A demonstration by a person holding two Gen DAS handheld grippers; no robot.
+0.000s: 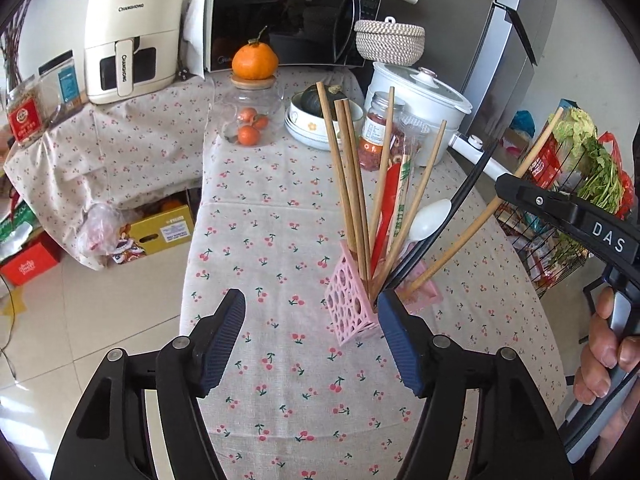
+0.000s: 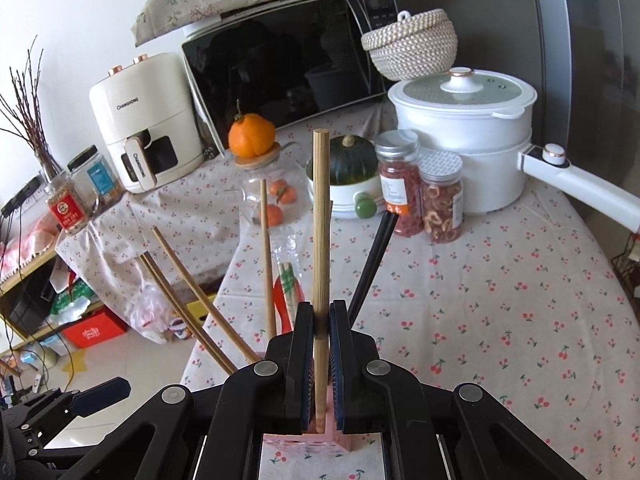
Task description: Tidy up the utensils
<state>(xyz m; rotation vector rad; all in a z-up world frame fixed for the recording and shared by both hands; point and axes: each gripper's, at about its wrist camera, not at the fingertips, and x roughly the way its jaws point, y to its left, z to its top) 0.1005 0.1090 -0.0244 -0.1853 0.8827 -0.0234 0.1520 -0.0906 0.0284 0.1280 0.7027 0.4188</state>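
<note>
Right wrist view, right gripper (image 2: 321, 344) jaws clamping chopstick (image 2: 321, 216), pink holder (image 2: 320, 436) below.

Near surface (image 1: 280, 380): bare cloth, open passage for a tool.
Holder (image 1: 352, 304): chopsticks (image 1: 352, 184) fan outward, blocking approach from above.
Far edge: glass jar (image 1: 250, 120), bowls (image 1: 312, 124), spice jars (image 2: 400, 184), white pot (image 2: 464, 140) crowd it.
Right side (image 2: 520, 300): open cloth.

Two jars (image 2: 400, 184), one microwave (image 2: 288, 64).
</note>
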